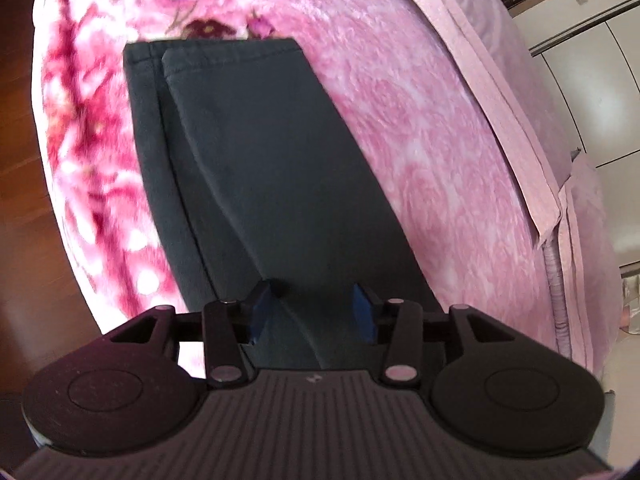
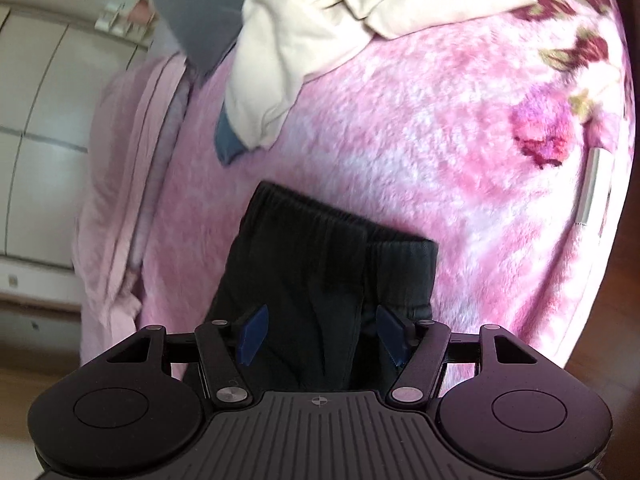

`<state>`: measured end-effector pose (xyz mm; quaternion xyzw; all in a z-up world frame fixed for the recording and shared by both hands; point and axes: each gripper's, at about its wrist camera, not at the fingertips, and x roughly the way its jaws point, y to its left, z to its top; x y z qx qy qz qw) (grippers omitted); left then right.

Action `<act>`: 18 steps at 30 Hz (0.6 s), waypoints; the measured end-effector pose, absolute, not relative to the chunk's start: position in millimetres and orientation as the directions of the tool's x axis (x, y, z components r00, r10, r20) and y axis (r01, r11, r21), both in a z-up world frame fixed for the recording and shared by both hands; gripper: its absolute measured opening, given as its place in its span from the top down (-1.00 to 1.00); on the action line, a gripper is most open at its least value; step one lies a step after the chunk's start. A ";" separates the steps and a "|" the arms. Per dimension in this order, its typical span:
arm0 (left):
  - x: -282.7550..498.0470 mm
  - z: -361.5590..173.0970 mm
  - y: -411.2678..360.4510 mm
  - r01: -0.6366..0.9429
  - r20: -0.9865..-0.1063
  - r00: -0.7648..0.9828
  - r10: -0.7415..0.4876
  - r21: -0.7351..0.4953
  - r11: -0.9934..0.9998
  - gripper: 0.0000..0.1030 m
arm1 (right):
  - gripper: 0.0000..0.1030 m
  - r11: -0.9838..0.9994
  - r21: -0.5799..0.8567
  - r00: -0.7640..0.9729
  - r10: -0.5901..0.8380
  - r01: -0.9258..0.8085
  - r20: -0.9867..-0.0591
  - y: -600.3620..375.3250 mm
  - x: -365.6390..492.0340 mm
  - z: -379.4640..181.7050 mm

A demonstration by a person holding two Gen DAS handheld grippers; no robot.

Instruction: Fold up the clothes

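Note:
Dark grey trousers (image 1: 256, 168) lie lengthwise on a pink floral blanket (image 1: 420, 128), one leg laid on the other, the hems at the far end. My left gripper (image 1: 314, 312) is open, its blue pads on either side of the cloth near me. In the right wrist view the trousers' ribbed waistband end (image 2: 332, 256) lies on the blanket (image 2: 420, 152). My right gripper (image 2: 322, 334) is open, jaws wide over the dark cloth. I cannot tell whether either gripper touches the fabric.
A cream garment (image 2: 320, 36) and a grey one (image 2: 200, 8) are piled at the far side. A light pink sheet (image 1: 516, 92) runs along the bed edge. White cabinets (image 2: 44, 120) and wooden floor (image 1: 20, 184) lie beyond the bed.

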<state>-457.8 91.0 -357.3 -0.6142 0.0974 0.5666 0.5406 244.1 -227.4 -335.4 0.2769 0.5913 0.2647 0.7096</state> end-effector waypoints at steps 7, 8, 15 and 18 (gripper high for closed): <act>-455.1 -363.4 77.4 -0.696 -0.789 0.362 0.496 -0.583 -0.419 0.09 | -0.23 0.689 0.721 0.157 0.722 -0.074 -0.674 -217.3 253.7 -351.0; -454.8 -367.2 77.6 -0.690 -0.790 0.365 0.492 -0.584 -0.427 0.09 | -0.23 0.696 0.713 0.157 0.716 -0.086 -0.680 -215.6 253.9 -350.7; -449.9 -380.2 89.1 -0.680 -0.767 0.338 0.545 -0.599 -0.422 0.45 | -0.22 0.739 0.651 0.159 0.674 -0.175 -0.722 -203.7 255.4 -349.3; -445.4 -366.1 99.4 -0.742 -0.750 0.329 0.573 -0.581 -0.334 0.89 | 0.51 0.754 0.622 0.161 0.655 -0.212 -0.738 -198.6 256.0 -348.7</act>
